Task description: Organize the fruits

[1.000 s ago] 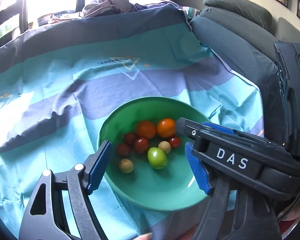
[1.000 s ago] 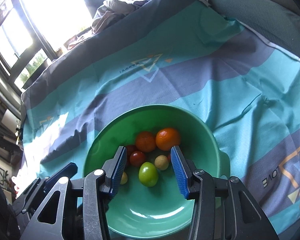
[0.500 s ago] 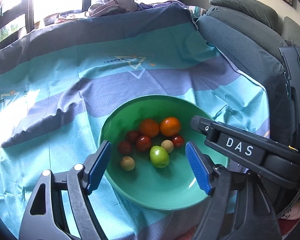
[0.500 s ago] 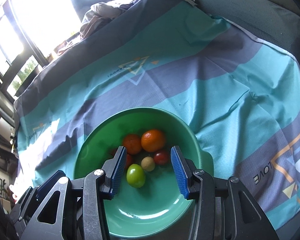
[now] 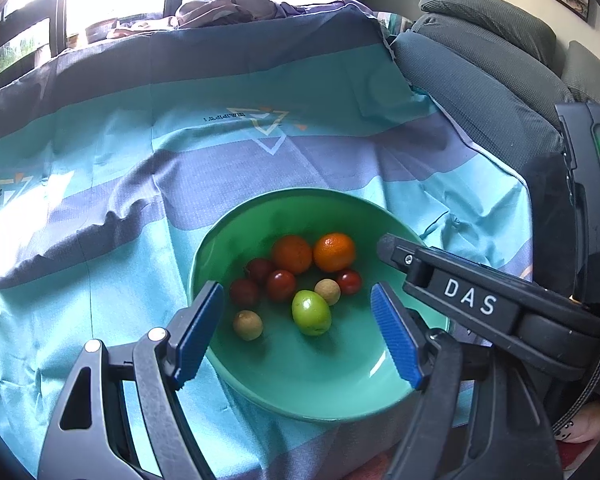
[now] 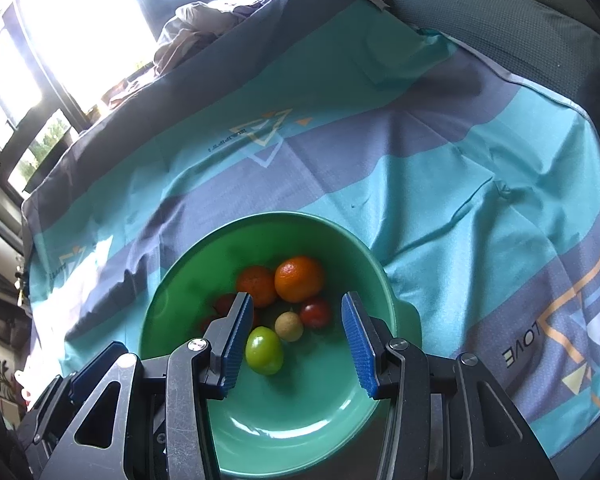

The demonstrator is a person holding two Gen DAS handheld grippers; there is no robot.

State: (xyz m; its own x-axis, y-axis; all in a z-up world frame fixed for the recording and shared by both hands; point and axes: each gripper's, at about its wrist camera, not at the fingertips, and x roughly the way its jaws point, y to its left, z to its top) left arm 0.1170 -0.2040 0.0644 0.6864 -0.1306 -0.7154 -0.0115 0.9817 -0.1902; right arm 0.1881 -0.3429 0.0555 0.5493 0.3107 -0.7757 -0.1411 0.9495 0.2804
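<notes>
Right wrist view, bowl (image 6: 384, 280) shifted left, tool (image 6: 296, 340) agape

Fruit in a bowl (image 5: 220, 236) on the cloth (image 5: 100, 152).
The fruits (image 5: 300, 280) cluster toward the bowl's far side; a couch (image 5: 480, 60) stands right of the cloth.

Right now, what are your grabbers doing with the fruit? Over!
Left gripper open, right gripper open, both empty above the green bowl. All fruit in the bowl; green fruit nearest. Nothing in the way.
</notes>
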